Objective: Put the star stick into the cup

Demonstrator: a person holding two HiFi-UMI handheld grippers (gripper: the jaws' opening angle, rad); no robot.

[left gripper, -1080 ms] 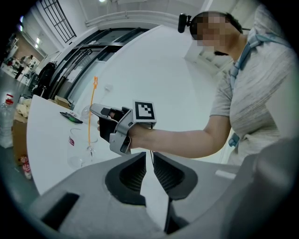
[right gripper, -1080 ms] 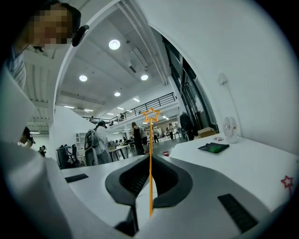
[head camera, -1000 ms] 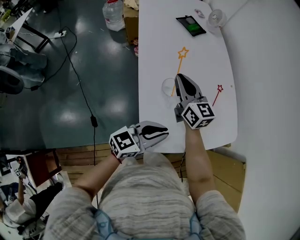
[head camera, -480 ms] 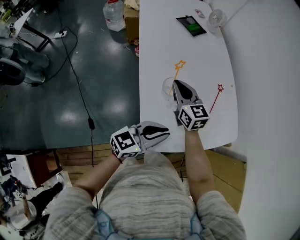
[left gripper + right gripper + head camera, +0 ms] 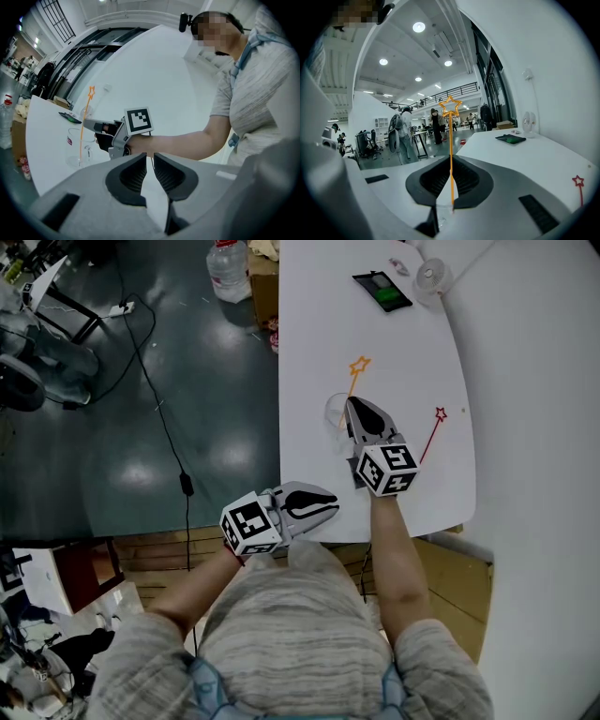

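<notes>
My right gripper [image 5: 354, 411] pinches the orange star stick [image 5: 354, 381] tight and holds it upright over the glass cup [image 5: 335, 412]. If I let go while the stick leans, I think it can tip the light cup. Only the left gripper view shows the stick's lower end at the cup (inside, I judge). My left gripper [image 5: 323, 505] is closed on nothing.

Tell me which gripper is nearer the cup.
Right. The right gripper, holding the orange star stick, is at the cup; the left gripper sits at the table's near edge.
</notes>
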